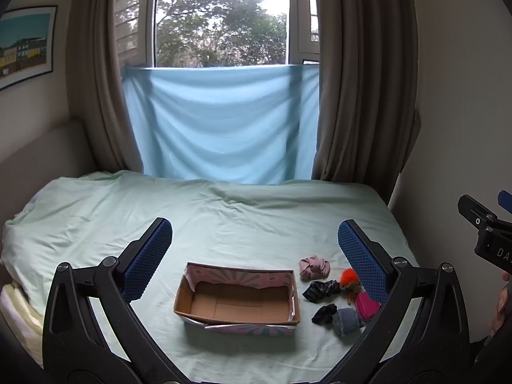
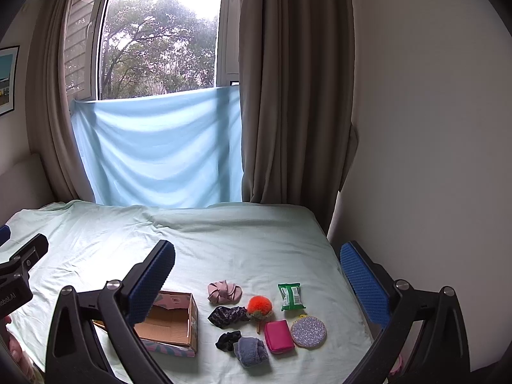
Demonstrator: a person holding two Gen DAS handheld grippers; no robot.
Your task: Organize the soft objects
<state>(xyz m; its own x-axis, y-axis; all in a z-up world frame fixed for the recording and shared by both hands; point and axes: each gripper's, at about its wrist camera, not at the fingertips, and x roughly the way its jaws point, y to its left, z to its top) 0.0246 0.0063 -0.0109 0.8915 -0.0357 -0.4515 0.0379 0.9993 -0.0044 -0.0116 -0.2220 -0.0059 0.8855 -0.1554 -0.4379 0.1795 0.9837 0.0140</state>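
Room: a bedroom with a window, brown curtains and a pale blue cloth hung across the lower pane; a bed [image 2: 256,233] under a mint-green sheet carries everything.
Container: an open cardboard box with a patterned pink-and-teal outside [image 1: 236,300] sits on the sheet, left of the items — nothing inside it as far as the left view shows.
Soft items: a pink knotted fabric piece [image 2: 224,292], a dark patterned scrunchie [image 2: 226,316], a black scrunchie [image 2: 228,340], a grey-blue fuzzy rolled sock [image 2: 251,351] touching the black one, and an orange fluffy pom-pom on a small stick [image 2: 260,308].
Other items: a magenta zip pouch [image 2: 280,336], a round glittery silver coaster-like disc [image 2: 308,332] just beside it, and a green snack packet [image 2: 290,296] behind both.
Left hand-held gripper [image 1: 255,262]: jaws spread wide, holding nothing, raised above the bed and framing the box.
Right hand-held gripper [image 2: 257,283]: jaws equally wide apart, holding nothing, aimed over the cluster of items.
Step in hand: by my reading the very start — no item is in the box yet.
Next move: probably lower the right hand-held gripper onto one soft item, perhaps the pink fabric piece nearest the box, and close gently, since such things squash and may slip or drag a neighbour along.
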